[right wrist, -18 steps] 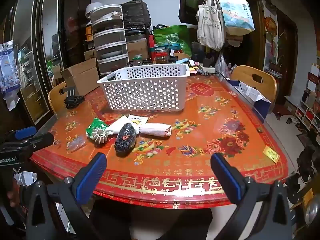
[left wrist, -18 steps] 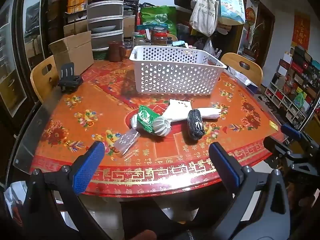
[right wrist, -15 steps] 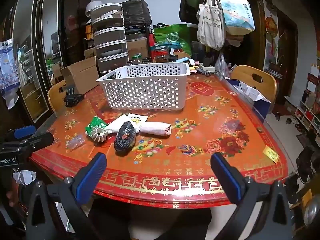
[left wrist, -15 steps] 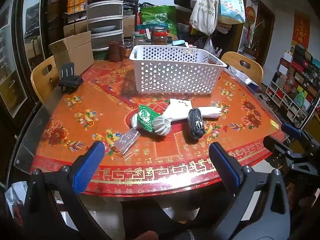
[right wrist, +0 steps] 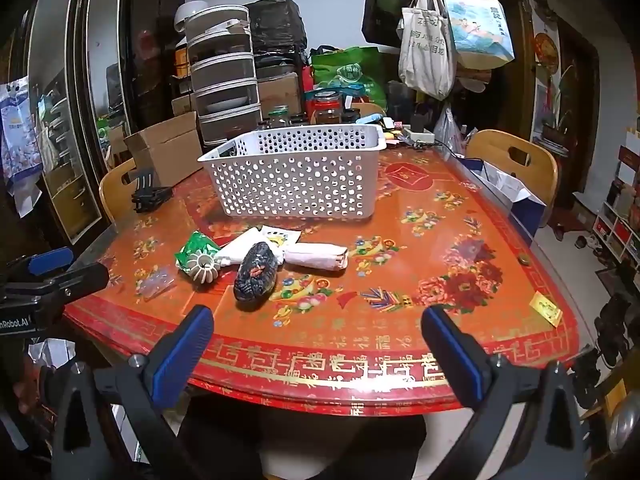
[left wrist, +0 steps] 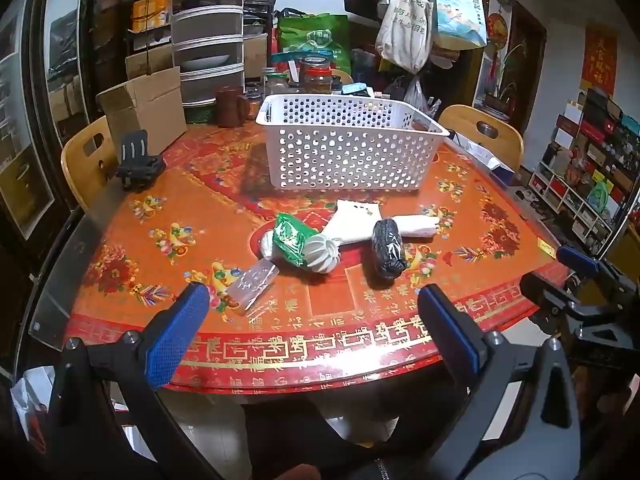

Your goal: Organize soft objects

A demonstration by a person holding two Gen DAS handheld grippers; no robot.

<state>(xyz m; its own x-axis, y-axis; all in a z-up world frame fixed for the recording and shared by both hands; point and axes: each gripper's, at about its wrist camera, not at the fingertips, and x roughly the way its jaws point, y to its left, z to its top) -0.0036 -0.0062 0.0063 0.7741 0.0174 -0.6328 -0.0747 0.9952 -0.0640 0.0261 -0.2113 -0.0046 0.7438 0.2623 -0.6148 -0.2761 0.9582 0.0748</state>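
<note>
A heap of soft things lies mid-table: a green packet (left wrist: 291,236), a white ribbed ball (left wrist: 322,254), a dark knitted roll (left wrist: 387,247), a white rolled cloth (left wrist: 416,225), a flat white pouch (left wrist: 352,220) and a clear packet (left wrist: 253,283). Behind them stands a white perforated basket (left wrist: 352,152). My left gripper (left wrist: 312,332) hangs open at the near table edge, short of the heap. In the right wrist view my right gripper (right wrist: 318,350) is open too, with the dark roll (right wrist: 256,270), ribbed ball (right wrist: 202,270), rolled cloth (right wrist: 318,255) and basket (right wrist: 296,172) beyond it.
The red patterned table (left wrist: 360,344) has a black phone stand (left wrist: 138,162) and a cardboard box (left wrist: 146,106) at the left, jars and a brown mug (left wrist: 232,106) behind the basket. Wooden chairs (left wrist: 484,136) flank it. A yellow card (right wrist: 546,308) lies at the right edge.
</note>
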